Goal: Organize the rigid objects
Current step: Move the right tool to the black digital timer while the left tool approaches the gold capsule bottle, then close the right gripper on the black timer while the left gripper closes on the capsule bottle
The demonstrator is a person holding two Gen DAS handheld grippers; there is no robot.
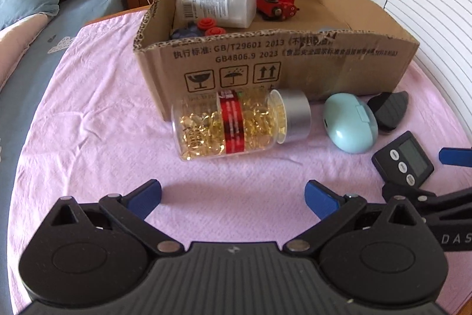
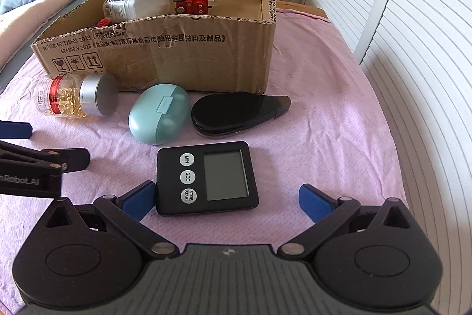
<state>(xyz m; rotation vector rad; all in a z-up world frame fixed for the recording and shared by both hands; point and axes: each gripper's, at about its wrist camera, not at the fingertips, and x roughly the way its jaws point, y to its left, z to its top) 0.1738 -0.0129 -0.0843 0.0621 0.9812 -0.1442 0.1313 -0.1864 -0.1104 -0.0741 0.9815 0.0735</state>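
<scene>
A pink cloth (image 2: 309, 108) covers the surface. On it lie a cardboard box (image 2: 177, 58), capsule bottle (image 2: 70, 96), teal case (image 2: 159, 114), black case (image 2: 236, 115), and, nearest the right hand-held gripper (image 2: 227, 201), a timer (image 2: 206, 179).

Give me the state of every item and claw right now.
Capsule bottle: on its side, capped, outside the box.
Teal case: closed, on cloth.
Black pouch: lying flat.
Timer: face up, screen blank.
Cardboard box: open-topped, partly filled.
Left claw: open, empty.
Right claw: open, empty.

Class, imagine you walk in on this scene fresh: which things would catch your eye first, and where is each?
The cardboard box at the back of the pink cloth, already holding a red toy. In front of it a clear bottle of golden capsules lies on its side. Nearest, a black timer sits flat between the open right claw.
</scene>
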